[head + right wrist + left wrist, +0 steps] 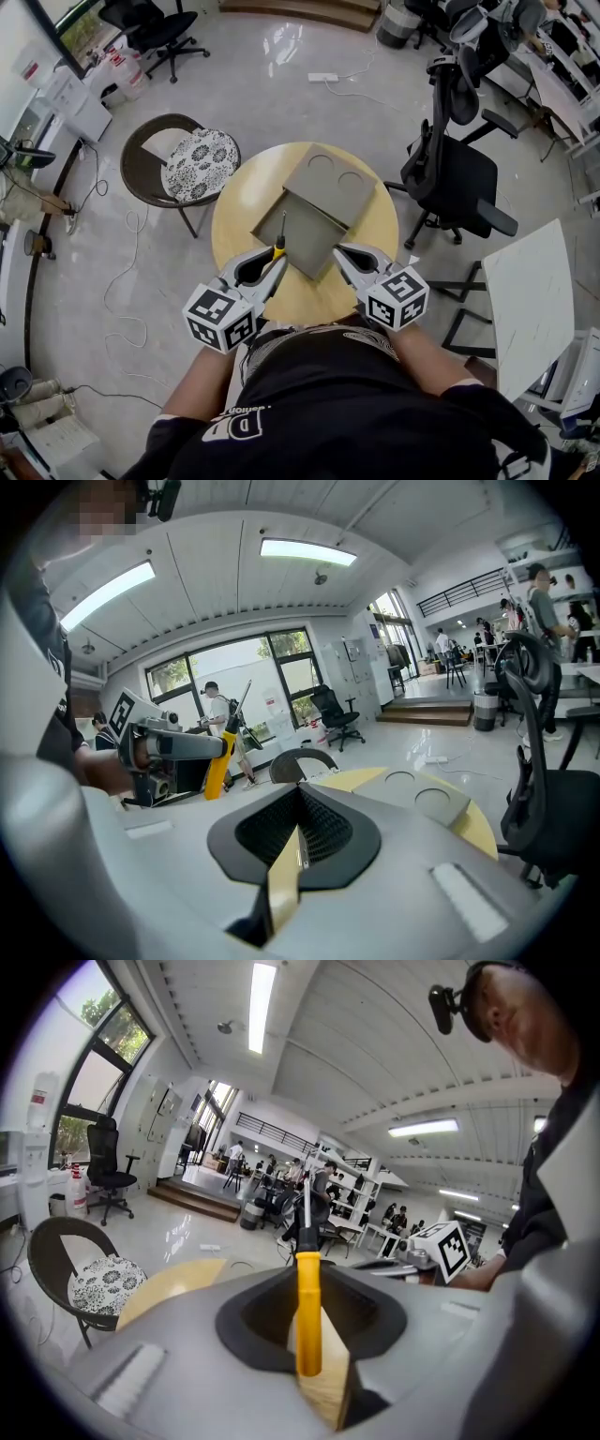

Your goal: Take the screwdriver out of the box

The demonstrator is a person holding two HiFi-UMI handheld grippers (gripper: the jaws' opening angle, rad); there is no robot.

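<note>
**A:** Start close in. What are the two tools doing?

**B:** The left gripper [307, 1283] is clamped on the screwdriver [307, 1312]. Its jaws pinch the yellow handle about halfway along, so the butt hangs below them and the dark shaft stands almost upright above. The right gripper [299, 794] has its jaws brought together with nothing between them, and it waits level with the left one.

**A:** So which step is this?

**B:** I'd call it the lift-out, close to finished. From the right gripper view the screwdriver looks raised off any surface and carried only by the jaws. From the head view it sits just at the near left edge of the box [305, 246], with the shaft crossing over the grey floor of the box.

**A:** And the next move?

**B:** Probably to draw the left hand back and to the side until the screwdriver is clear of the box wall, keeping the squeeze steady so the handle doesn't swivel. Then it can be lowered onto bare wood of the table [242, 202].

**A:** Anything further out?

**B:** The lid [330, 183] lies open beyond the box, with two round recesses facing up. A chair with a patterned cushion [195, 161] stands past the table on the left.
</note>
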